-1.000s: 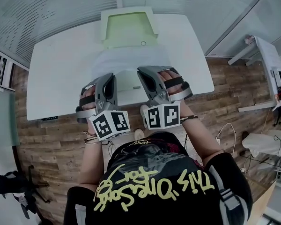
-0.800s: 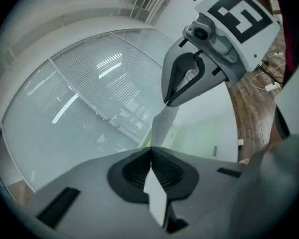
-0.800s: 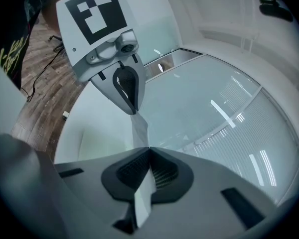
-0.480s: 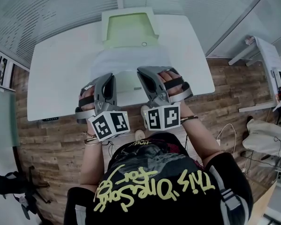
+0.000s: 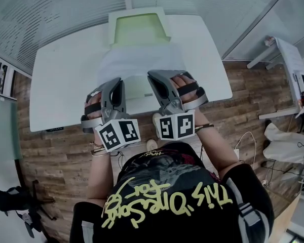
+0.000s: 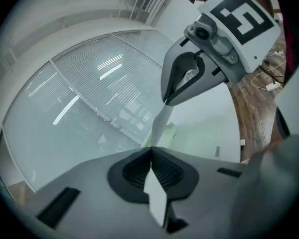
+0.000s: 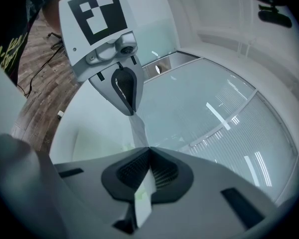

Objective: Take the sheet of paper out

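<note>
- Pads of the left gripper (image 6: 150, 159) are pressed together on the near edge of the sheet of paper (image 6: 158, 200), and a white sliver of it shows between them.
- Just beside it, the right gripper (image 7: 149, 156) is closed on the same edge in the same way, so the paper runs edge-on from one to the other.
- From both grippers the sheet stretches away over the white table (image 5: 66, 80) towards a pale green folder (image 5: 140, 30) at the far side.
- The sheet's far end seems to overlap the folder, though the head view is too washed out there to be sure.
</note>
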A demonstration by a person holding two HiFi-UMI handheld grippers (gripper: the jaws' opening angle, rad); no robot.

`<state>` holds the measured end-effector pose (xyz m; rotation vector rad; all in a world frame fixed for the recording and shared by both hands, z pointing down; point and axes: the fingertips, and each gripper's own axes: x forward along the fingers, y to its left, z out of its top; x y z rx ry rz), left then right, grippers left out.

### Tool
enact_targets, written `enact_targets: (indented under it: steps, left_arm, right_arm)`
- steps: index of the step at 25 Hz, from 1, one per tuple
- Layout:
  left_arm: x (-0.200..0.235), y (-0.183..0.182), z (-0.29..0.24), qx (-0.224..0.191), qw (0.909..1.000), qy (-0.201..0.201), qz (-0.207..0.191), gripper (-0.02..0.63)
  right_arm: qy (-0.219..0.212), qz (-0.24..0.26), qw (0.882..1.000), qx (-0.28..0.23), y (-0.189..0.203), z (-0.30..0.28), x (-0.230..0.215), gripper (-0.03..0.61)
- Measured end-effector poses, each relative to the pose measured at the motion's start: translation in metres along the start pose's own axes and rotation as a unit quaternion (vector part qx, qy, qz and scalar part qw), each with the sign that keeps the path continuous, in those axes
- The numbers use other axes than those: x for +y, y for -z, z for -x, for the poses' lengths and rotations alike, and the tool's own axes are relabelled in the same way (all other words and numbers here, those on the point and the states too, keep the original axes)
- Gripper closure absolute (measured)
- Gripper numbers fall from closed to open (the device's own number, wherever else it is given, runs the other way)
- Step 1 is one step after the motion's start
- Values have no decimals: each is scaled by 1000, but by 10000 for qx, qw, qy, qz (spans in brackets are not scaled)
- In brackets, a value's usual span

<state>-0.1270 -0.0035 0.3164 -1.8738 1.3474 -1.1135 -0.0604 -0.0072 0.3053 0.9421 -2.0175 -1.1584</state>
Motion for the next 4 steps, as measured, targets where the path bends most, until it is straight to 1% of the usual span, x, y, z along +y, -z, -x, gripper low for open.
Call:
enact_targets:
  steps: [4]
  left_arm:
    - [3,-1,0,-2,10000,-9,29,604]
  right_arm:
    - [11,9,10000,-2,-1,0,-3,571]
